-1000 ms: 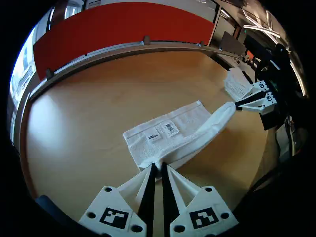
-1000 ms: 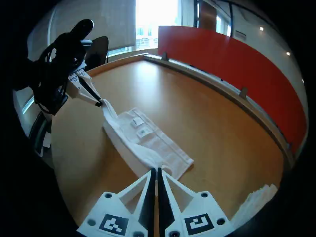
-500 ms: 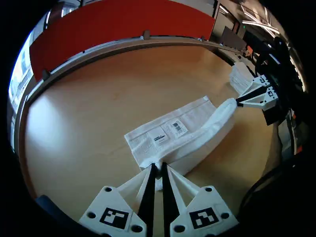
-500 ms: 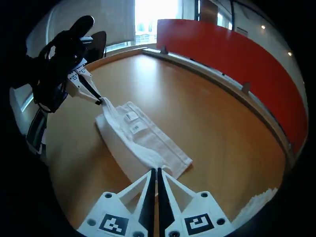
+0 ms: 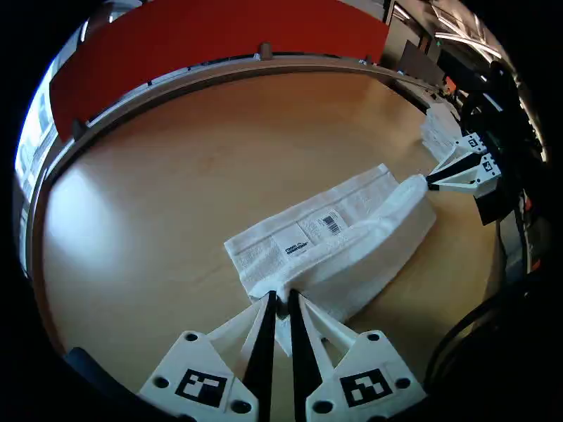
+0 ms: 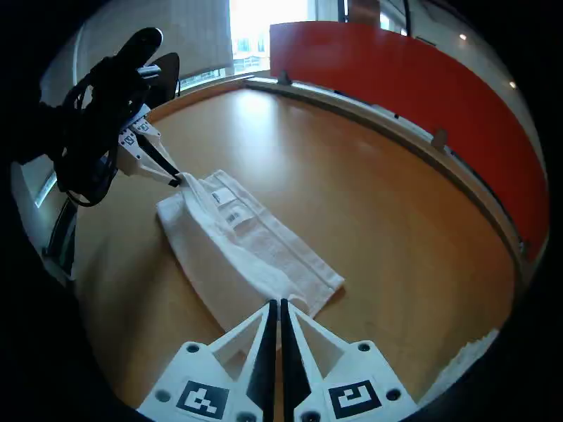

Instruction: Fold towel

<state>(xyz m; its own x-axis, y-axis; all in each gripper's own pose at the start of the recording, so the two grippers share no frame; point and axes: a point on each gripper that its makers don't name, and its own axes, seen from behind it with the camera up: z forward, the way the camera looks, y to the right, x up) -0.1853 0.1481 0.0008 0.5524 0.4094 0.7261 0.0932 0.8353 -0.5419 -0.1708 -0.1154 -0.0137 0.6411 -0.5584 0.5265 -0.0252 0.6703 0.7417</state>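
Towel (image 5: 352, 246), white and partly folded over, lies on the wooden counter (image 5: 162, 183), with its upper layer held between both claws. The left claw (image 5: 280, 299) is pinched tight on 1 corner of that layer, and the right claw (image 6: 276, 306) is pinched tight on the other corner. 2 labels (image 5: 331, 224) show on the flat lower layer. A red partition (image 5: 211, 42) runs along the counter's far edge.
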